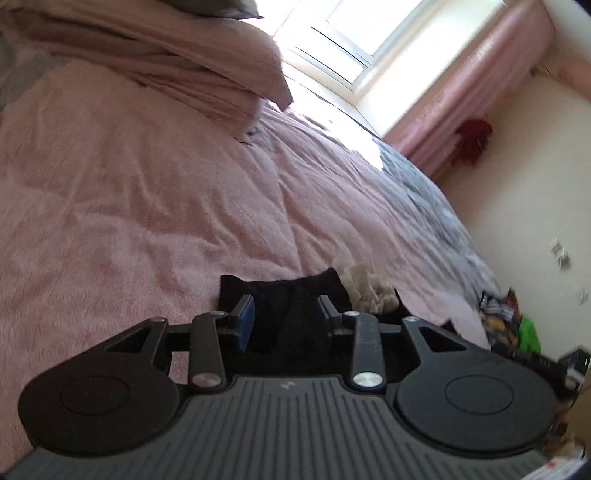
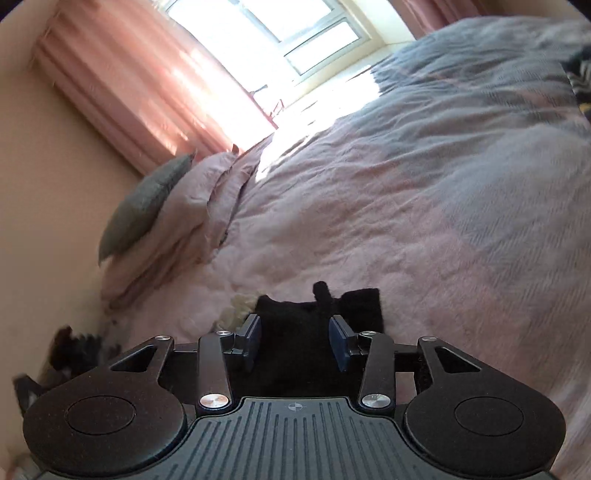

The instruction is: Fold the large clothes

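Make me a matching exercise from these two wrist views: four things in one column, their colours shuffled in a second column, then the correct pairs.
Things
1. garment between the left gripper fingers
2. curtain beside the window
3. cushion leaning at the wall
4. knitted piece beside the garment

Colours
A. grey
B. cream
C. black
D. pink

Pairs: 1-C, 2-D, 3-A, 4-B

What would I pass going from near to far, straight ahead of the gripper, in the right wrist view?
Right gripper → black garment between its open fingers → pink bedspread → bright window.
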`<act>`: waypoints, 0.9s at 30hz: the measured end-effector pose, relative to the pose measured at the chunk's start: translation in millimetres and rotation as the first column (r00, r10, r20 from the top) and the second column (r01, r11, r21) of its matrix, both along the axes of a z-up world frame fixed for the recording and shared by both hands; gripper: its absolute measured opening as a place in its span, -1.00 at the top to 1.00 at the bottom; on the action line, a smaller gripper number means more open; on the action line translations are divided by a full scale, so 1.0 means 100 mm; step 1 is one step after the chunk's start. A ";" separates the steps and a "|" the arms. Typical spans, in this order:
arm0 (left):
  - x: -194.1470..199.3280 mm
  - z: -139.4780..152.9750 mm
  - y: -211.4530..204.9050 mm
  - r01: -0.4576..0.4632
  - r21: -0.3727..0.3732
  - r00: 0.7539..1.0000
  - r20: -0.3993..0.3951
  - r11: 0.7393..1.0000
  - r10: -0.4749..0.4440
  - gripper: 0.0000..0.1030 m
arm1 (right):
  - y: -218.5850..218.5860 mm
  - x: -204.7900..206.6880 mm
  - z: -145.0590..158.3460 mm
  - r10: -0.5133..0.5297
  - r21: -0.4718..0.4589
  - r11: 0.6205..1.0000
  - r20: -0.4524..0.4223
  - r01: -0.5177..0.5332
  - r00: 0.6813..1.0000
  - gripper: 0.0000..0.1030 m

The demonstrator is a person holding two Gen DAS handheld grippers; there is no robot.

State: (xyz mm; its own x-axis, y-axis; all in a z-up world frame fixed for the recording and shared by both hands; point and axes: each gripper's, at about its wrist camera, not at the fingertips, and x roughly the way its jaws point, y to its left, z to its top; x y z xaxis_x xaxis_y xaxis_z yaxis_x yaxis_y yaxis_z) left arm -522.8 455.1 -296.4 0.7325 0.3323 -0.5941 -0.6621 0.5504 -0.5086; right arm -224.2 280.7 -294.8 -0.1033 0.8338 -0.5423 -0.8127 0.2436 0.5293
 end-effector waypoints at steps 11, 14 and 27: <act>0.86 -0.33 -0.02 0.237 0.121 0.953 -0.221 0.964 -0.207 0.20 | 0.41 -0.27 -0.32 0.142 -0.078 0.989 0.250 -0.126 0.958 0.23; 0.96 -0.44 -0.01 0.264 0.132 0.938 -0.267 0.956 -0.222 0.28 | 0.52 -0.27 -0.41 0.147 -0.116 0.986 0.271 -0.119 0.951 0.24; 0.68 0.00 -0.09 0.093 0.436 0.988 -0.150 0.895 -0.030 0.97 | 0.68 -0.51 -0.16 0.082 -0.030 0.997 0.533 -0.078 0.842 1.00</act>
State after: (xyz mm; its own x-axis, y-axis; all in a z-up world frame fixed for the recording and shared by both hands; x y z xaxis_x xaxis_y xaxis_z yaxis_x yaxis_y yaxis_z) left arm -454.9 446.4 -296.2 0.6831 0.5396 -0.4922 -0.6645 0.7388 -0.1123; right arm -275.3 348.9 -310.5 0.1373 0.8312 -0.5388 -0.9858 0.1679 0.0077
